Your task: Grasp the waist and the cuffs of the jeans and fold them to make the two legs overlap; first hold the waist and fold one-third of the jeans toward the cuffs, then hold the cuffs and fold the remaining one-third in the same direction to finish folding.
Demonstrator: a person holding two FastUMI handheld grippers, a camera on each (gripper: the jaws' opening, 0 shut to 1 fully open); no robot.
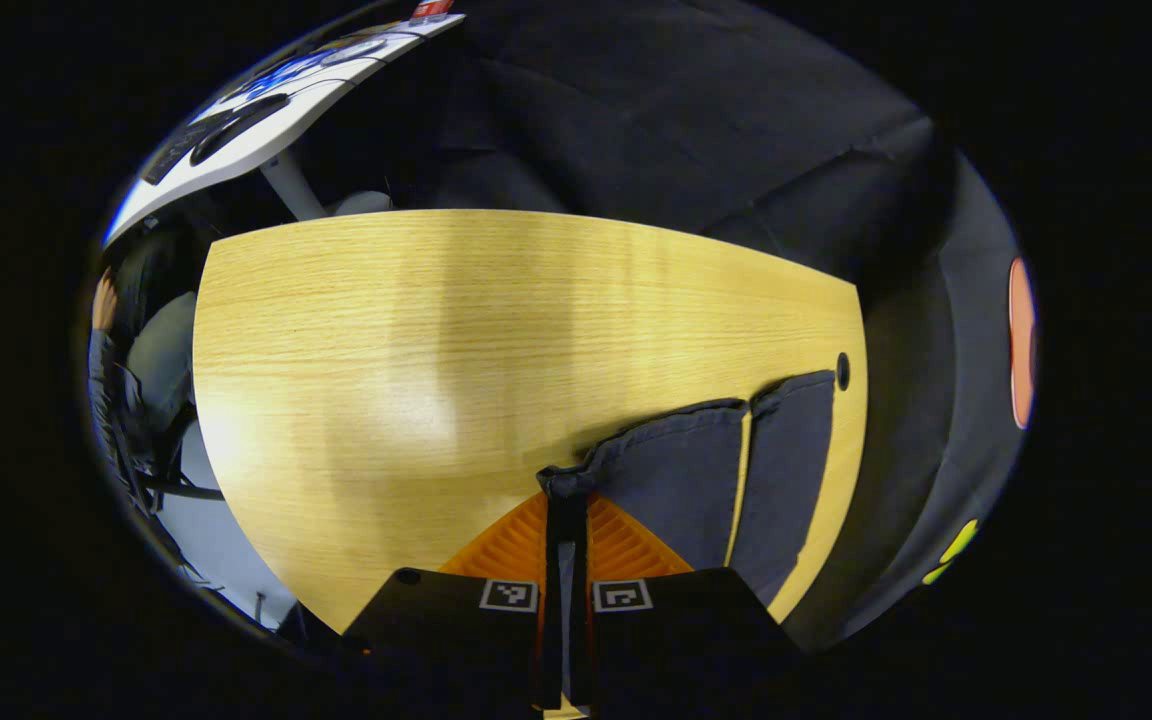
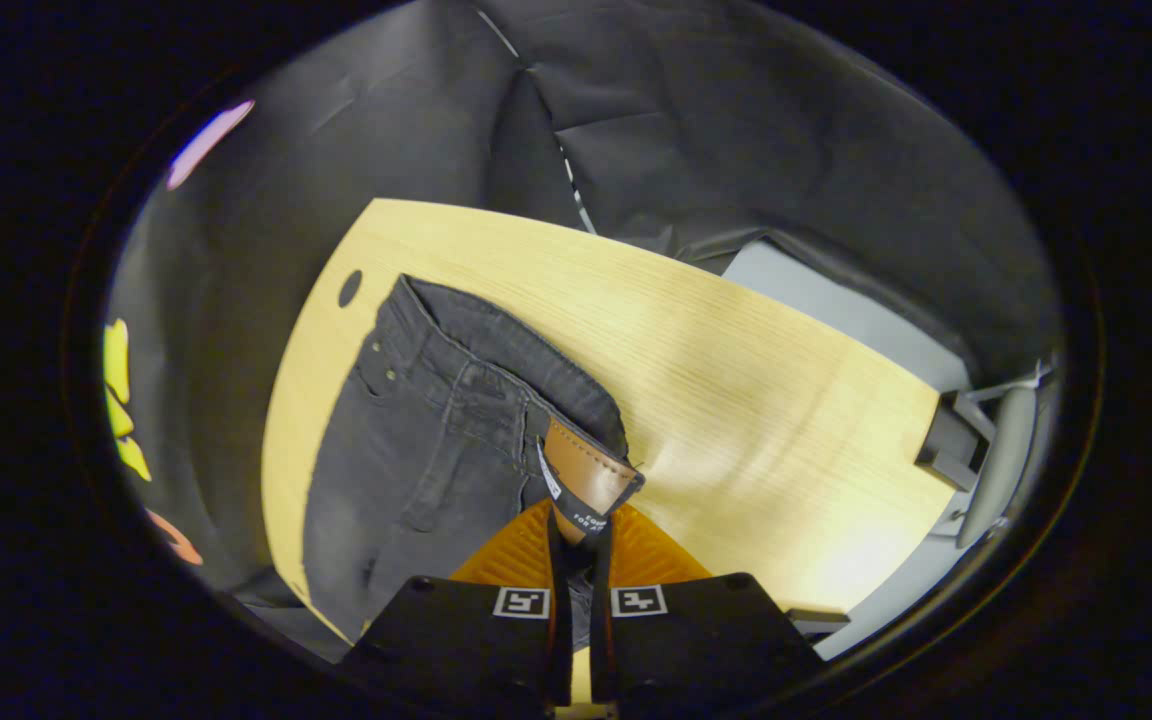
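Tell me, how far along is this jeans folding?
Early on. Both grips look made: the left gripper pinches a cuff, and the right gripper pinches the waistband by its leather patch. The jeans lie on the wooden table; the folds in thirds remain.

No wording can be made out: a white tag (image 2: 549,482) beside the brown leather patch (image 2: 586,477) at the jeans' (image 2: 436,440) waistband carries print too small to read, and the tongs bear only square black-and-white coded markers (image 2: 522,602) (image 1: 509,595), without letters.
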